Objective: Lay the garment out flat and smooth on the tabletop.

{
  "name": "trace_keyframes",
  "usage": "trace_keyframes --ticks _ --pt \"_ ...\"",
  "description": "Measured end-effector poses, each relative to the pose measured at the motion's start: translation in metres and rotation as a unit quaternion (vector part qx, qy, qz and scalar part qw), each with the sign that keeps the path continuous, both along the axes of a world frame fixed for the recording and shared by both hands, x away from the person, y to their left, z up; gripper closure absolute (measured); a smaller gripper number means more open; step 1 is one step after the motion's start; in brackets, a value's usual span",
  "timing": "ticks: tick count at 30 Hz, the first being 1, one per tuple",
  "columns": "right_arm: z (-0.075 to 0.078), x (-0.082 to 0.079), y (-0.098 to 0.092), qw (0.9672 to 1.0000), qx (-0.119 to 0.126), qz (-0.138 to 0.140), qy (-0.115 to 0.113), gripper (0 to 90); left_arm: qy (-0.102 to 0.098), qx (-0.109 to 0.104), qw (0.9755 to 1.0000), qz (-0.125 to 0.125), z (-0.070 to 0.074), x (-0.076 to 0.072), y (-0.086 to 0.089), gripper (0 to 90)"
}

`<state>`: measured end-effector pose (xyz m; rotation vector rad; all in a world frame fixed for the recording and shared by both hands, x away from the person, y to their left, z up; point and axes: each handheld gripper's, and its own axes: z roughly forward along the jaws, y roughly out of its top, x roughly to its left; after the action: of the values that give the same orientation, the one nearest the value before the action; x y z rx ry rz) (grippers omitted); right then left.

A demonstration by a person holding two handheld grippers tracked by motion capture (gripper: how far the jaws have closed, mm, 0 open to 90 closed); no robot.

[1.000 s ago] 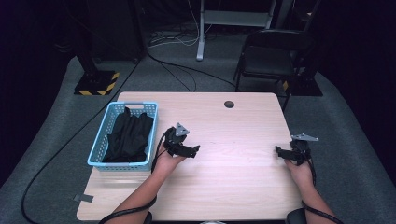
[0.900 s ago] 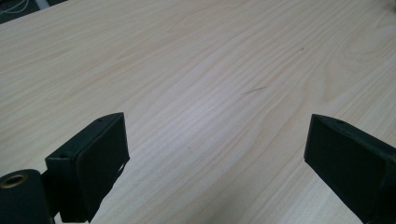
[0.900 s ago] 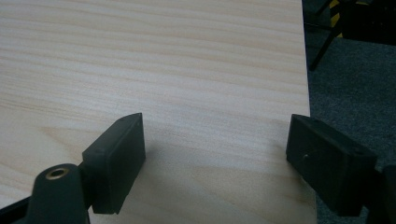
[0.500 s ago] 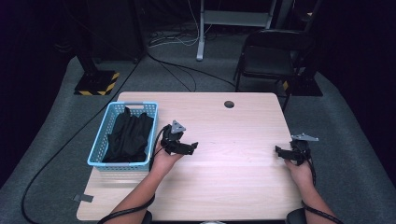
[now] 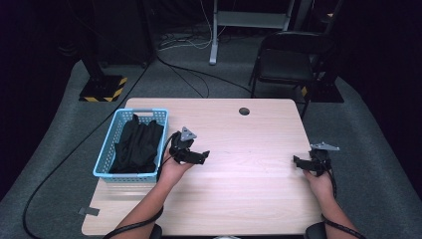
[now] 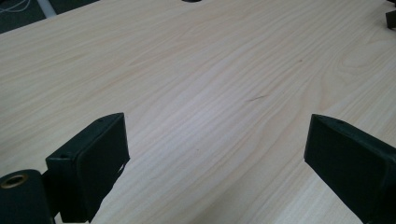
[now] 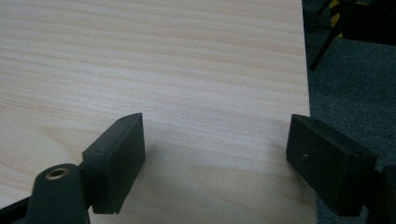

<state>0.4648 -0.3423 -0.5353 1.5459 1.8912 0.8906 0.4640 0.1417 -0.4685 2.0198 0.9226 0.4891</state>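
Note:
My left gripper [image 5: 203,156] rests low over the wooden table [image 5: 249,199], just right of a blue basket [image 5: 104,164] that holds a black cloth [image 5: 137,142]. In the left gripper view its jaws [image 6: 215,154] stand wide open with bare wood between them. My right gripper [image 5: 297,161] sits near the table's right edge, pointing left. In the right gripper view its jaws [image 7: 215,149] are open too, with nothing in them. A small part of the right gripper [image 6: 391,16] shows far off in the left gripper view.
A round cable hole [image 5: 244,111] sits at the table's far edge. A black chair [image 5: 288,59] stands behind the table on grey carpet [image 7: 355,84]. The table's edge runs close beside the right gripper. Cables trail across the floor.
My left gripper has shifted slightly left, toward the basket. The right gripper has stayed where it was.

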Motion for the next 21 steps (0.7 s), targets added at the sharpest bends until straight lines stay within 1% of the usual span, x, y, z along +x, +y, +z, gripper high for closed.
trace_keyframes --ticks 5,9,16,21 --pt "0.0 0.0 0.0 1.0 0.0 0.0 0.0 18.6 -0.005 0.001 1.0 -0.001 0.004 -0.001 0.001 6.4" --pt "0.0 0.0 0.0 1.0 0.0 0.0 0.0 18.6 -0.01 -0.004 0.9999 0.0 0.007 -0.002 0.003 6.6" --pt "0.0 0.0 0.0 1.0 0.0 0.0 0.0 18.6 -0.017 -0.011 0.9998 0.008 0.014 -0.002 0.011 8.1" --pt "0.0 0.0 0.0 1.0 0.0 0.0 0.0 18.6 -0.016 -0.016 0.9996 0.015 0.017 -0.001 0.018 9.9"
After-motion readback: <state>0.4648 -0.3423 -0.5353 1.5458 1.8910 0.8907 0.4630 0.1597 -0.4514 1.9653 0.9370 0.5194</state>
